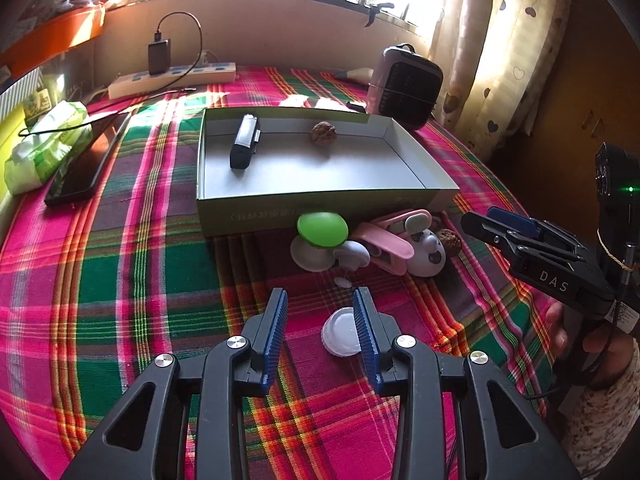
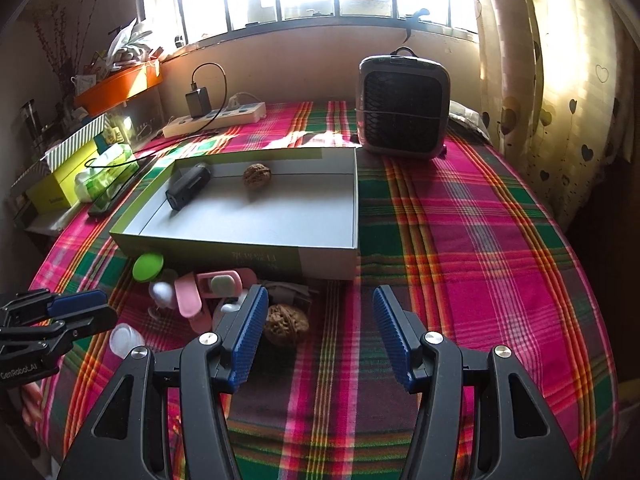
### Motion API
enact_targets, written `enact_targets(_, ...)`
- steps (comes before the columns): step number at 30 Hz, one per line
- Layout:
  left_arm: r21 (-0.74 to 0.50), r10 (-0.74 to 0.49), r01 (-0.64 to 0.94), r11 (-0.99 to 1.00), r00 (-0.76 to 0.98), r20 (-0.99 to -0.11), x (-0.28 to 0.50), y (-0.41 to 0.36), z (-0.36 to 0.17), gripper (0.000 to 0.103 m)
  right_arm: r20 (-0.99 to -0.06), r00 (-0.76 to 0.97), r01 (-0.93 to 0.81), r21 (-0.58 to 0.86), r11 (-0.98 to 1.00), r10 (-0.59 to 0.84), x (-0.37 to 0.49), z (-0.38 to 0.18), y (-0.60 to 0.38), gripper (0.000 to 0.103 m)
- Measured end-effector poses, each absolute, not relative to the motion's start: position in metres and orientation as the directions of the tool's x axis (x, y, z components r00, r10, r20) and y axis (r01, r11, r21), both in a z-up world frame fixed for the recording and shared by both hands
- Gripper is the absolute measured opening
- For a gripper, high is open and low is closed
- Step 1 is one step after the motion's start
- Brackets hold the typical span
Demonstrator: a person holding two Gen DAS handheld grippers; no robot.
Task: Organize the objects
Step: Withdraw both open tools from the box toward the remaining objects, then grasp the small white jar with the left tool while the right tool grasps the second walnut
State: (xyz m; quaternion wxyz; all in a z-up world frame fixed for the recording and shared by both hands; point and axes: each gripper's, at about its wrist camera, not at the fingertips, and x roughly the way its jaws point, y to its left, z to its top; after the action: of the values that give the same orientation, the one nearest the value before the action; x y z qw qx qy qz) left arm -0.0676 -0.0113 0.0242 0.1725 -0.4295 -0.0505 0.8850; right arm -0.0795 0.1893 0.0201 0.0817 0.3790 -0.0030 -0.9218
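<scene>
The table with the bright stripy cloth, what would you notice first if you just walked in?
Probably the pink and green plaid cloth covering the table. Next, the shallow open box in the middle, with a walnut and a black gadget inside. Right in front of the box sits a jumble of small things, with a bright green round one standing out, and both open grippers, left and right, point at it.

"DAS" on right gripper, "GenRobot.AI" on left gripper
</scene>
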Motion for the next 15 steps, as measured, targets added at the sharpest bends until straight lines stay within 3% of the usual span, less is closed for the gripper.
enact_targets(15,-0.241,0.373,-0.303,-0.922,-0.527,-0.764,-0.058,0.003,0.014,0.035,-0.732,-0.646,0.191,0.120,-0.974,-0.217,-0.084,0.004,0.190,0.056)
